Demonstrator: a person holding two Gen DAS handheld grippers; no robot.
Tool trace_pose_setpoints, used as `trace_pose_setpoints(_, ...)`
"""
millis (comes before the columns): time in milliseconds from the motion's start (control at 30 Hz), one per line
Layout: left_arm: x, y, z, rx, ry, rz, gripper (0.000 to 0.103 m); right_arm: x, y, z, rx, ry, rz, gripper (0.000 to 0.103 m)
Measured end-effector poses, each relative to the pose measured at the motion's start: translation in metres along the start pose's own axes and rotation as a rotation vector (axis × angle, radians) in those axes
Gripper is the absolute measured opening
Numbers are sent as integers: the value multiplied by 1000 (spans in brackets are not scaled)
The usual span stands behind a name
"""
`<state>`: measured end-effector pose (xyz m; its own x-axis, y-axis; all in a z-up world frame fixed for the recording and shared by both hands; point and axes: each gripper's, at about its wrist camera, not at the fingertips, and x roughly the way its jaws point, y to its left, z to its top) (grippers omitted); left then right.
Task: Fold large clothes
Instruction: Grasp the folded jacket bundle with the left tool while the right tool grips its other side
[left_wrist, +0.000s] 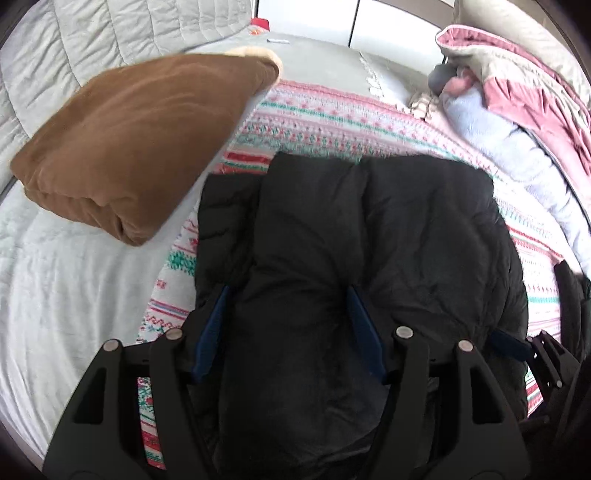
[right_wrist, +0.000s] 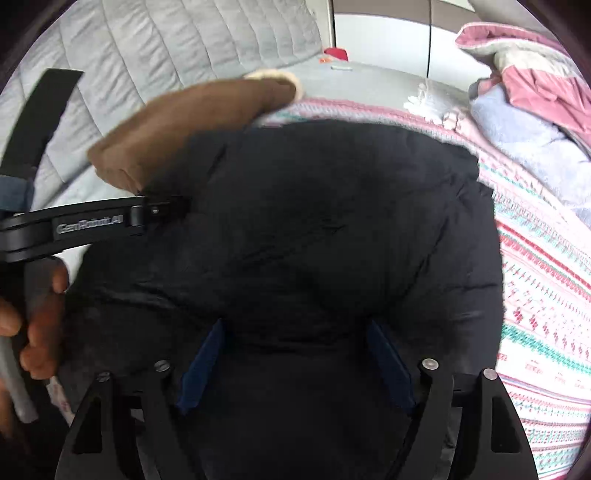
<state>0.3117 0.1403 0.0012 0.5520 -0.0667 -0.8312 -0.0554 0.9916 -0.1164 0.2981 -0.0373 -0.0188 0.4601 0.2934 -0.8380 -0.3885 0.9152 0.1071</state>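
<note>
A black puffer jacket (left_wrist: 369, 229) lies folded into a thick bundle on a patterned knit blanket (left_wrist: 332, 118). My left gripper (left_wrist: 288, 295) is open, its blue pads (left_wrist: 364, 325) pressed into the jacket's near edge with padding bulging between them. My right gripper (right_wrist: 295, 328) is open too, its pads (right_wrist: 388, 362) straddling the jacket (right_wrist: 314, 221) at its near edge. The left gripper also shows in the right wrist view (right_wrist: 162, 208), at the jacket's left side, held by a hand (right_wrist: 40, 325). The right gripper's body shows at the right edge of the left wrist view (left_wrist: 546, 362).
A folded brown blanket (left_wrist: 136, 147) lies to the left on the grey quilted bed cover (left_wrist: 55, 277). A heap of pink and lavender bedding (left_wrist: 517, 122) sits at the right. A white cabinet (left_wrist: 314, 18) stands beyond the bed.
</note>
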Motion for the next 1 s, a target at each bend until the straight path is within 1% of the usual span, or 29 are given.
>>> trace_pose_setpoints(67, 0, -1, 1, 19, -2, 6, 67, 5, 2, 0, -5, 9, -13, 81)
trace_pose_setpoints(133, -8, 1, 1, 16, -19, 12, 67, 1, 3, 1, -9, -1, -8, 81)
trace_pose_setpoints(200, -22, 8, -3, -5, -34, 2, 67, -13, 0, -1, 4, -14, 20, 81)
trace_pose_setpoints(267, -32, 13, -10, -20, -32, -21, 67, -33, -9, -4, 24, -41, 57, 81)
trace_pose_setpoints(400, -51, 23, -25, -52, -15, -63, 67, -67, -27, -11, 60, -98, 44, 81)
trace_pose_setpoints(467, -60, 25, -34, -55, -17, -82, 67, -77, -42, -16, 100, -112, 45, 81)
trace_pose_setpoints(533, -67, 25, -43, -40, -24, -84, 70, -82, -56, -20, 149, -118, 58, 81)
trace_pose_setpoints(567, -68, 24, -46, -31, -25, -80, 74, -84, -64, -22, 178, -118, 65, 81)
trace_pose_setpoints(600, -68, 24, -49, -24, -21, -77, 75, -86, -73, -25, 213, -119, 73, 81)
trace_pose_setpoints(667, -65, 30, -54, -22, 1, -79, 75, -86, -92, -27, 272, -118, 87, 81)
trace_pose_setpoints(733, -59, 38, -58, -47, 33, -82, 75, -83, -109, -33, 350, -107, 103, 81)
trace_pose_setpoints(833, -54, 54, -62, -109, 70, -124, 75, -75, -126, -37, 450, -80, 154, 81)
trace_pose_setpoints(933, -53, 66, -66, -155, 81, -159, 77, -69, -136, -44, 502, -56, 206, 81)
trace_pose_setpoints(1000, -50, 70, -69, -169, 96, -180, 80, -68, -135, -47, 518, -41, 225, 81)
